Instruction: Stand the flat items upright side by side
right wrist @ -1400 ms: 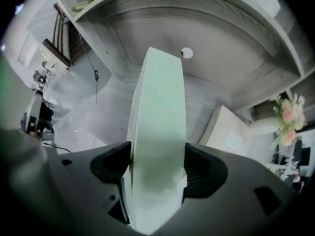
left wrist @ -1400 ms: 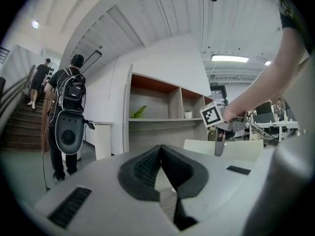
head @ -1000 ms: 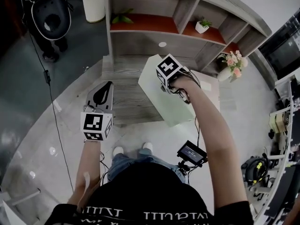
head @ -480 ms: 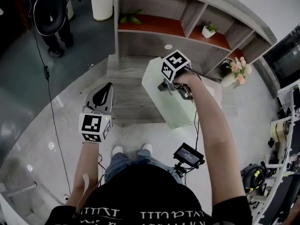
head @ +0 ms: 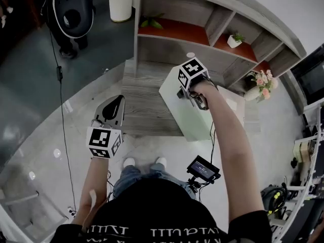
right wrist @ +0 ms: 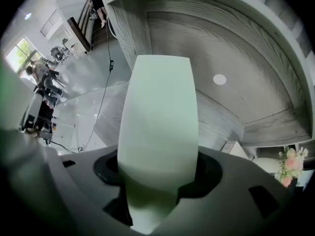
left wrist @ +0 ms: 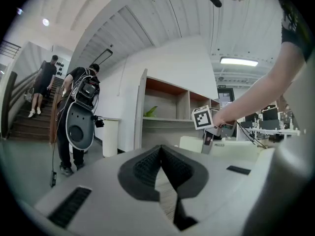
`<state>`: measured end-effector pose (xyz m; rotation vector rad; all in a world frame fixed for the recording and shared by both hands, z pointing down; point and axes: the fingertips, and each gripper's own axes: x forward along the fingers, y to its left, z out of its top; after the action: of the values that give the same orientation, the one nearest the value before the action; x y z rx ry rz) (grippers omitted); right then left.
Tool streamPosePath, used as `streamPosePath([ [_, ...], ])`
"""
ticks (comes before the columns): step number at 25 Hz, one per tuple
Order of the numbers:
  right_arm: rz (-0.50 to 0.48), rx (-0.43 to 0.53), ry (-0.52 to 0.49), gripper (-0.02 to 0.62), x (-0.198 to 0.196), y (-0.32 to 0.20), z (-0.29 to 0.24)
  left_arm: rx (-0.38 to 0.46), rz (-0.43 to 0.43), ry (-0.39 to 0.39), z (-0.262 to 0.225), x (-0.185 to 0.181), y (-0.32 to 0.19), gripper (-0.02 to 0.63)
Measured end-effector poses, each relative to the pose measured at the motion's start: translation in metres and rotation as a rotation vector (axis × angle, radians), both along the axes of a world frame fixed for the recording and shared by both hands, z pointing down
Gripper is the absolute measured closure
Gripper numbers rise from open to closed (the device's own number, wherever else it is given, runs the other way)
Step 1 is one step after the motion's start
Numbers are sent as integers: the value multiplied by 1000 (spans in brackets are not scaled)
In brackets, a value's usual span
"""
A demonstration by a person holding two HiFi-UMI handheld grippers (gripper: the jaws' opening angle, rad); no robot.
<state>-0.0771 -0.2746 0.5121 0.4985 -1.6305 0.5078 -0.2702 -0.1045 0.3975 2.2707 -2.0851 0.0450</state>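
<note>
- Pale green board (right wrist: 157,132): judged stiff, light and smooth-faced, so it may slip.
- Right gripper (head: 190,91): fingers have just been closing and now clamp the board's upper end, a sound hold.
- Left gripper (head: 117,101): fingers together, empty.

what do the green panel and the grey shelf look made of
Green panel: smooth, matte, pale mint, no grain or print; likely plastic or painted board, can't tell which.
Grey shelf: streaky wood grain, matte; wood or wood-look laminate.
</note>
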Motion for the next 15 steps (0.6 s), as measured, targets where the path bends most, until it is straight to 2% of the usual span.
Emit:
streamPosePath([
  [5,82,140,-170,321,-23,-12,-36,27,25,-6,-8,3,-4,594],
  [15,168,529,-545,319,-48,-27,-105,41,52,-20,-10,7,-2,594],
])
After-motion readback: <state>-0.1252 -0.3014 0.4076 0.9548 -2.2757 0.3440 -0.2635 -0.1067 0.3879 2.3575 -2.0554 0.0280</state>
